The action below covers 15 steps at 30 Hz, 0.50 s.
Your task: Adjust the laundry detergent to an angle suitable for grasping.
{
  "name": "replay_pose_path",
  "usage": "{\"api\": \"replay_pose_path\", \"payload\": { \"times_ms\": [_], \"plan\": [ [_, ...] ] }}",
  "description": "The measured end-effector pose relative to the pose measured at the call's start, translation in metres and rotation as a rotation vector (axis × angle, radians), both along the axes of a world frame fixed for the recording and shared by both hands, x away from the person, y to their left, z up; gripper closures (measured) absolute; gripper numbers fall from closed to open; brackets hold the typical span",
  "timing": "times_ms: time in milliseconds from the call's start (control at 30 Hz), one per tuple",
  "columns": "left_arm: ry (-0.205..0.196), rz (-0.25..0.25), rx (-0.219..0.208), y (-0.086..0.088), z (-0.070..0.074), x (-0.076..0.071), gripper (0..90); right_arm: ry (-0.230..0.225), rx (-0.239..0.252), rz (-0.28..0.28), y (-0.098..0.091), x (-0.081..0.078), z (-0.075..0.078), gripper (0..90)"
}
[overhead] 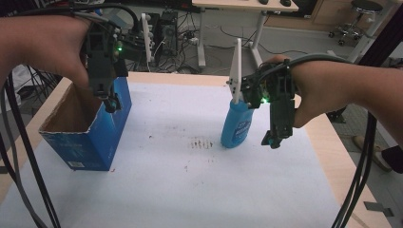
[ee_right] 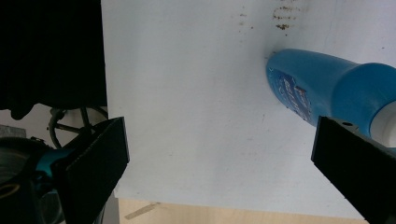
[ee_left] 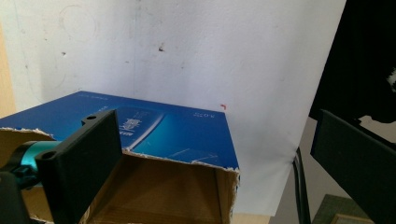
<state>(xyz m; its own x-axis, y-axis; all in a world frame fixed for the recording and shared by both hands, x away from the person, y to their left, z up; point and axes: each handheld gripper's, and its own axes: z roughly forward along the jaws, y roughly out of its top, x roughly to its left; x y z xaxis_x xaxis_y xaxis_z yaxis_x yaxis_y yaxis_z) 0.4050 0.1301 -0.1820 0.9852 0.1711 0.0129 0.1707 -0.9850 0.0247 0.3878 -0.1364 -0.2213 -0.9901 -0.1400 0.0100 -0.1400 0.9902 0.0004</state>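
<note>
Nothing looks packed yet: the blue bottle [overhead: 236, 127] stands upright at centre right of the white tabletop [overhead: 190, 190], the open blue box [overhead: 90, 128] at left seems empty, and the left gripper [overhead: 110, 102] and right gripper [overhead: 272, 138] hover with jaws apart, holding nothing.

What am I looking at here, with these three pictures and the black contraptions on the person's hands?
A person works at a table covered with a white sheet, holding a hand-held two-jaw tool in each hand. The high view looks down from above; the other two come from cameras riding on each tool, looking along its black jaws. The left tool hangs over an open blue cardboard box. The right tool hangs beside an upright blue bottle. Both tools stand open and hold nothing.
</note>
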Motion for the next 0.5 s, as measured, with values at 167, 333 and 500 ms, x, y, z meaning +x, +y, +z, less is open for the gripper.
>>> {"api": "replay_pose_path", "payload": {
  "times_ms": [167,333,500],
  "plan": [
    [-0.012,0.002,0.001,0.0,0.0,0.0,1.8,-0.001,-0.007,-0.003,-0.002,0.0,0.001,3.4],
    [-0.016,0.042,0.012,0.0,-0.003,0.002,1.8,-0.01,-0.001,-0.003,-0.007,-0.001,0.001,3.4],
    [-0.016,0.056,-0.023,-0.006,-0.002,-0.002,1.8,-0.012,0.008,-0.003,-0.013,-0.004,0.001,3.4]
  ]
}}
